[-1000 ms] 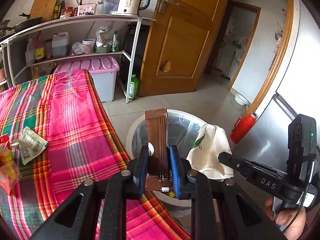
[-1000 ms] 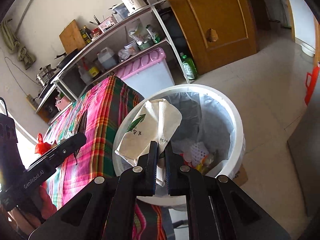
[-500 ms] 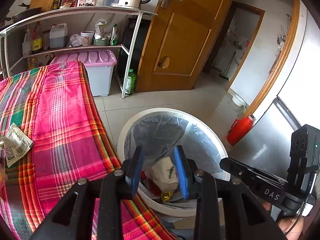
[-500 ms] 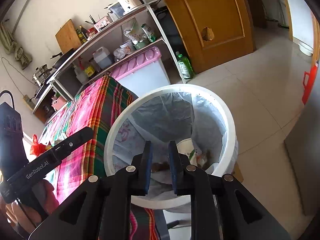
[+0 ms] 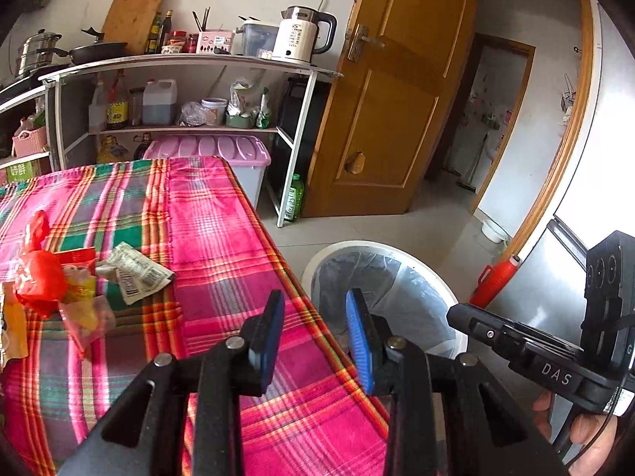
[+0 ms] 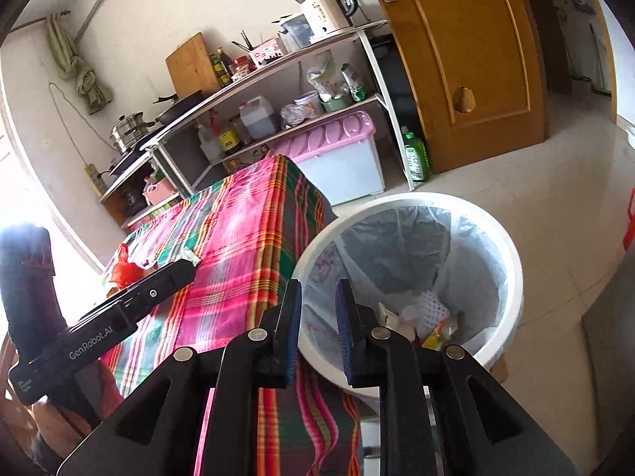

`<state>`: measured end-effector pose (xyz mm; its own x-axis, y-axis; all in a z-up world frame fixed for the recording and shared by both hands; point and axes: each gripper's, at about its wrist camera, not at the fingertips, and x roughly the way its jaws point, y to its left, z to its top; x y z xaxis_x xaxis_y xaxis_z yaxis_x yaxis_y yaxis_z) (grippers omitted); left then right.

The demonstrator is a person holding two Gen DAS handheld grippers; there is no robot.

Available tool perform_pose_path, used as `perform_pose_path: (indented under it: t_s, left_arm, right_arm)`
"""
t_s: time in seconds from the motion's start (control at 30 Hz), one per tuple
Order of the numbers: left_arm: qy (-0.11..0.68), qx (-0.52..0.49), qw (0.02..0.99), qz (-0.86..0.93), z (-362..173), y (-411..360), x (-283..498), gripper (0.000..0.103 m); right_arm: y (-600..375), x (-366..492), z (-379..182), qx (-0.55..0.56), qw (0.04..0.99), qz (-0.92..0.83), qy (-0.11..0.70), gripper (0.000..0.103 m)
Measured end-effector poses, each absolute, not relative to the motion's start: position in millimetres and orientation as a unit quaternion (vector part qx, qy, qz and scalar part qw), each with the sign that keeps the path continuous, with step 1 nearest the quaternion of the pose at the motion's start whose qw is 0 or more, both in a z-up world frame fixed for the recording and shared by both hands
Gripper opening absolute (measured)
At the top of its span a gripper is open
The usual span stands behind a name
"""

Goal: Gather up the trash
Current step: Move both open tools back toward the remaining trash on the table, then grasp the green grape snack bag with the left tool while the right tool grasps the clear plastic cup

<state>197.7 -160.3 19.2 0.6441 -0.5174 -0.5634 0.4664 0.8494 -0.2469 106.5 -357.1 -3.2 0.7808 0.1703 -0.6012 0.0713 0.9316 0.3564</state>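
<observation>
Pink, green and orange plaid cloth covers the table (image 5: pixel 222 238), the largest thing in both views, its near corner running under the left gripper (image 5: pixel 315 331). Just beside that corner, on the pale tiled floor, stands the white trash bin (image 6: pixel 512 261), round and lined with a thin clear bag (image 6: pixel 401 238). Its rim sits close against the hanging edge of the cloth. At the bottom of the bin lies a heap of discarded trash (image 6: pixel 426 319): crumpled white paper, a white foam net and some yellow and red wrappers.

The left gripper hangs over the table edge with its blue-padded jaws spread wide and nothing between them. The right gripper (image 6: pixel 319 329) points at the near rim of the bin, its jaws parted by a narrower gap, also holding nothing; in the left view its black body shows off to the right, above the bin.

More trash is on the far left of the table, well apart from the bin: a red plastic bag (image 5: pixel 37 277), a crumpled printed wrapper (image 5: pixel 133 273) just beside it, a clear wrapper with yellow inside (image 5: pixel 89 317) in front of the red bag, and an orange packet (image 5: pixel 12 329) at the picture's edge. These pieces touch or overlap one another in a loose cluster.
</observation>
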Motion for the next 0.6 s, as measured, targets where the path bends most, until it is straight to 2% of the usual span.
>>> perform_pose_path:
  t_s: [0.23, 0.47, 0.6]
  left_arm:
    - [0.312, -0.048, 0.919, -0.236, 21, -115, 184, 0.034]
    - [0.304, -0.051, 0.930, -0.200, 19, -74, 175, 0.034]
    - [0.298, -0.057, 0.936, -0.180, 19, -53, 172, 0.048]
  right_arm:
    - [-316, 110, 1, 0.160, 0.928, 0.078, 0.327, 0.019]
    - [-283, 114, -2, 0.144, 0.922, 0.121, 0.338, 0.028]
    - [-267, 117, -3, 0.131, 0.920, 0.136, 0.344, 0.030]
